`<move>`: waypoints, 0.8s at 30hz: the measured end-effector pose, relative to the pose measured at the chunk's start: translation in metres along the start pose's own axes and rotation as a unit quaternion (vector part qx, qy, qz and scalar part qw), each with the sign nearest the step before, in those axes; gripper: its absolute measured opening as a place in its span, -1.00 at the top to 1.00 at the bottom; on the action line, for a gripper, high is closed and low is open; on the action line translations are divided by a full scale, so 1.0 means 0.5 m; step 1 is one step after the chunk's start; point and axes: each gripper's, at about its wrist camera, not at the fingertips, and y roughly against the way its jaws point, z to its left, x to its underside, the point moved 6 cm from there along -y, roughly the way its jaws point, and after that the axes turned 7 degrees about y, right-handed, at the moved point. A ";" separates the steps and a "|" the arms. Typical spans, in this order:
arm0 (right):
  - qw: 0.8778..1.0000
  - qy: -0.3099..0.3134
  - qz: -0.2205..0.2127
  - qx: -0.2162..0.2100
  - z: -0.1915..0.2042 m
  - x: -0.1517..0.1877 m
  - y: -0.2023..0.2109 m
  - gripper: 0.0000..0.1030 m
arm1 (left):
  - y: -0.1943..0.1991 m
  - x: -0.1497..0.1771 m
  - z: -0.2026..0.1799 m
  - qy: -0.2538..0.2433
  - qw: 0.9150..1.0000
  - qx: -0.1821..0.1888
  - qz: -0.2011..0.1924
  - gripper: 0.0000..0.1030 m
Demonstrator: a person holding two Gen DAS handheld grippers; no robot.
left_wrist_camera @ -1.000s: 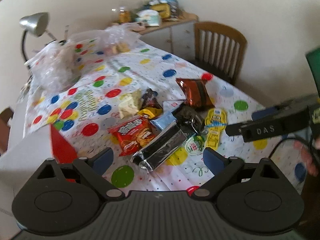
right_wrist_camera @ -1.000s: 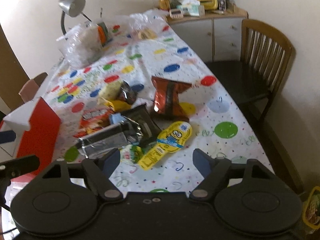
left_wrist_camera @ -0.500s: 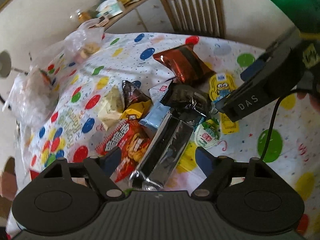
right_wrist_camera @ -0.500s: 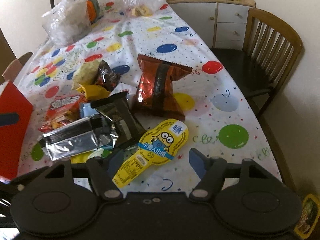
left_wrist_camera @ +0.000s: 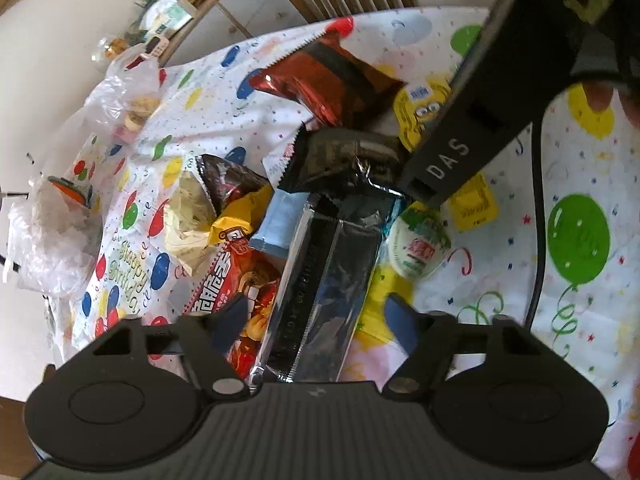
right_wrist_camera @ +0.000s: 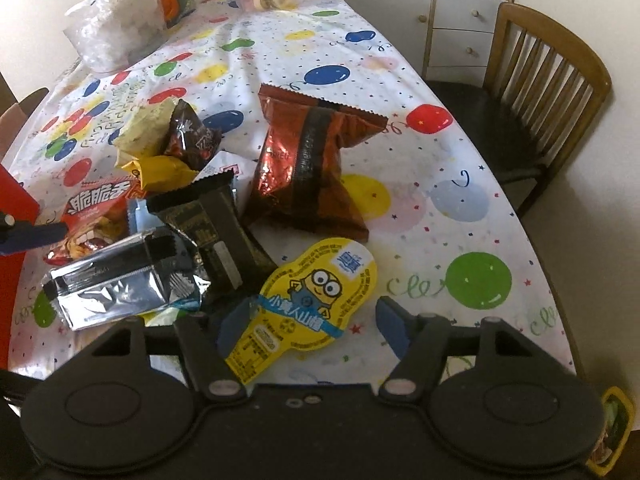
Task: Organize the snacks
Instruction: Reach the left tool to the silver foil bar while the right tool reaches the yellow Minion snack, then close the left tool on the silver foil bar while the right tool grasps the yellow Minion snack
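Observation:
A heap of snack packets lies on the balloon-print tablecloth [right_wrist_camera: 420, 184]. My left gripper [left_wrist_camera: 316, 316] is open, its jaws on either side of the near end of a silver foil packet [left_wrist_camera: 324, 288], which also shows in the right wrist view [right_wrist_camera: 120, 276]. My right gripper [right_wrist_camera: 310, 322] is open over a yellow Minion packet [right_wrist_camera: 316, 292], jaws either side of it. A red-brown foil bag [right_wrist_camera: 312, 164], a black packet [right_wrist_camera: 216, 232], a red chip bag [left_wrist_camera: 236, 280] and a green-white jelly cup [left_wrist_camera: 420, 248] lie around them. The right gripper's body [left_wrist_camera: 500, 92] crosses the left wrist view.
A red box [right_wrist_camera: 14, 248] stands at the table's left edge. Clear plastic bags [right_wrist_camera: 120, 20] lie at the far end. A wooden chair [right_wrist_camera: 544, 92] stands at the right side, a cabinet [right_wrist_camera: 440, 20] behind it.
Both grippers have moved forward and down toward the snack heap. The left now straddles the silver packet, the right the Minion packet. Both jaws have stayed open.

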 end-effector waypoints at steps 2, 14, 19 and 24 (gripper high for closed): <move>1.000 0.009 0.003 0.003 0.007 -0.003 -0.004 -0.34 | -0.004 -0.002 0.001 -0.001 1.000 0.001 0.002 -0.27; 1.000 0.025 0.003 0.000 -0.006 -0.013 -0.009 -0.15 | -0.004 -0.001 0.009 0.029 0.999 0.011 0.009 0.11; 0.999 0.033 -0.006 -0.013 -0.017 -0.006 0.000 0.02 | 0.000 0.004 0.024 0.075 0.997 0.022 0.021 0.12; 0.999 0.025 -0.006 -0.032 -0.029 0.000 0.009 0.03 | 0.005 0.013 0.043 0.139 0.989 0.043 0.038 0.15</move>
